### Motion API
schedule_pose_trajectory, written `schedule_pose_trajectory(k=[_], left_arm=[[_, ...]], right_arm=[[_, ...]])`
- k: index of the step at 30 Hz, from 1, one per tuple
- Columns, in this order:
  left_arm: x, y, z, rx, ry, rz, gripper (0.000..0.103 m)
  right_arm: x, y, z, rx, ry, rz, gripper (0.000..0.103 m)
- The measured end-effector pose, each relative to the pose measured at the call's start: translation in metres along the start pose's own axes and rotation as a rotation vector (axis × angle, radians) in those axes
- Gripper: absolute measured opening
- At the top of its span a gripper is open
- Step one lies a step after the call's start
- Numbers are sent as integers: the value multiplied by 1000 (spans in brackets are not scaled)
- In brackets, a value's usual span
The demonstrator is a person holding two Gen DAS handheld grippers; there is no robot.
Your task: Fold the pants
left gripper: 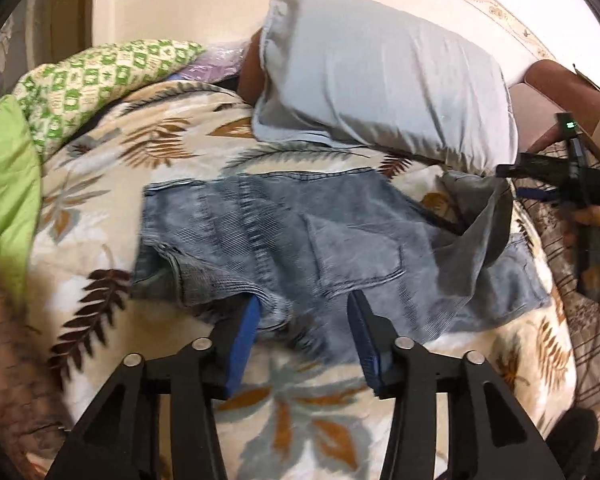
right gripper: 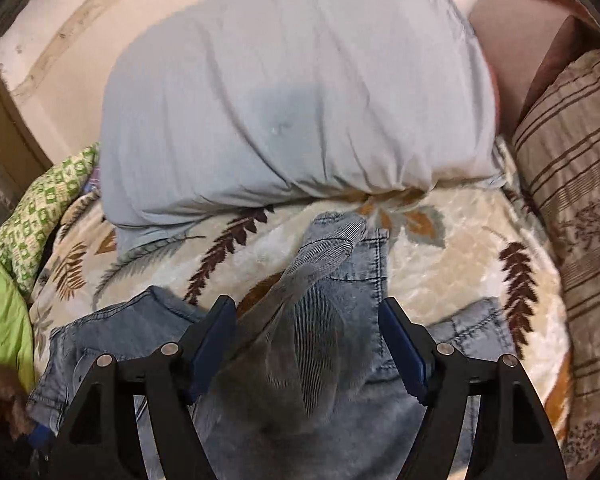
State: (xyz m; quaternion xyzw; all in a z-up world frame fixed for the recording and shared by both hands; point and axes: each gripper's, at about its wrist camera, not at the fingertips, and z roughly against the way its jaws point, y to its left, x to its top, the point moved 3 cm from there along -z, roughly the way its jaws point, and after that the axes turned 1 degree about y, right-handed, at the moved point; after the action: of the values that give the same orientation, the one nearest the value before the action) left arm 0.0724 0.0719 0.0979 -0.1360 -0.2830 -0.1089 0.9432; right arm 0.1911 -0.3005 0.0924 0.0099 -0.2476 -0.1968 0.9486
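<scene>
Light blue jeans (left gripper: 300, 236) lie folded into a wide bundle on a leaf-print blanket (left gripper: 300, 412). My left gripper (left gripper: 305, 298) points down at their near edge. It is open, and the denim hem lies loose between the blue pads (left gripper: 242, 344). At the right end of the jeans a flap of denim (left gripper: 480, 232) stands up off the bed. My right gripper (right gripper: 306, 304) is open wide around that raised, blurred flap (right gripper: 312, 320) without pressing it. In the left wrist view the right gripper (left gripper: 516, 182) hangs just past the flap, held by a hand (left gripper: 596, 220).
A big pale blue pillow (right gripper: 292, 100) lies behind the jeans against the wall. A green patterned quilt (left gripper: 100, 76) is bunched at the left. A brown striped cushion (right gripper: 572, 184) bounds the right side.
</scene>
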Motion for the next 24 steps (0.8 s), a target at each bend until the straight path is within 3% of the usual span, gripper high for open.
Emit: schedule_pose_trajectory(k=[1, 3, 4, 5, 6, 12, 17, 20, 24], left_arm=[[4, -4, -5, -6, 5, -7, 46], [13, -15, -17, -12, 17, -33, 46], [19, -22, -25, -23, 25, -49, 46], [24, -29, -33, -38, 33, -63, 46], [27, -37, -40, -54, 45, -79, 46], [41, -87, -82, -85, 106, -211, 46], [38, -109, -103, -91, 144, -259, 46], [32, -112, -113, -70, 160, -264, 46], [27, -112, -123, -55, 191, -264, 46]], right_arm=[[1, 0, -7, 0, 11, -7, 73], [3, -1, -21, 6, 38, -21, 63], [3, 0, -29, 12, 57, -20, 40], [2, 1, -34, 13, 71, -15, 11], [0, 0, -37, 6, 77, -11, 2], [-10, -25, 5, 21, -57, -30, 2], [-44, -70, 59, 27, -156, -105, 2], [-81, -96, 76, 18, -154, -178, 2], [-139, -126, 70, 6, -76, -244, 2]])
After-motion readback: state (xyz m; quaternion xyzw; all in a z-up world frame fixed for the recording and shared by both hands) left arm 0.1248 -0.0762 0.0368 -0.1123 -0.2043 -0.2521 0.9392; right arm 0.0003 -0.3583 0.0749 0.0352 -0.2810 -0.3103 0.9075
